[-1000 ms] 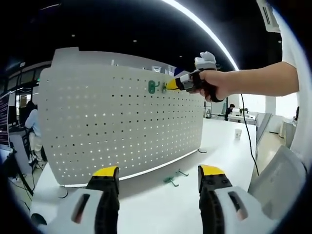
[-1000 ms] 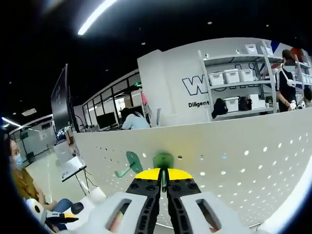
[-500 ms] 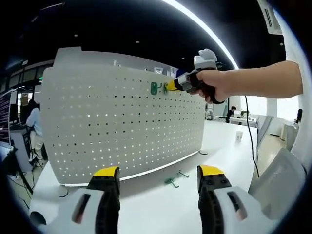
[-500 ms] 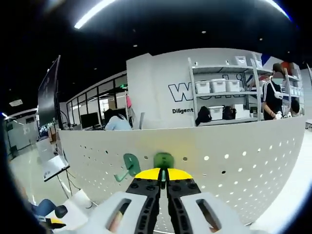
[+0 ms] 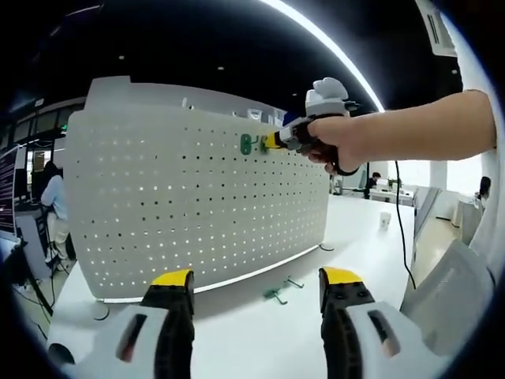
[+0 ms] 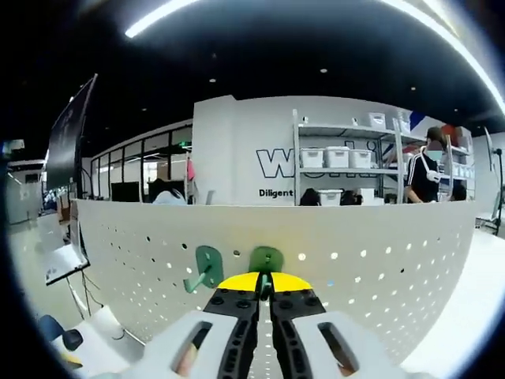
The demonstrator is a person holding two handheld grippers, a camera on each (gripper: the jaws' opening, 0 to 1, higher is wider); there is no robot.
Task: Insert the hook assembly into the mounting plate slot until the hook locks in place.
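Observation:
A white perforated mounting plate stands upright on a white table. In the right gripper view my right gripper is shut on a green hook, whose plate lies against the mounting plate near its top edge. Another green hook hangs in the holes just to its left. The left gripper view shows that gripper, held by a hand, at the green hooks near the plate's top. My left gripper stands open low over the table, nothing between its jaws.
A loose green hook and a metal hook lie on the table in front of the plate. A paper cup stands far right. Shelves with white bins and people stand behind the plate.
The right gripper view has swung, and the plate's top edge now looks more level. The green hook stays in the shut jaws at the plate. My left gripper has not moved.

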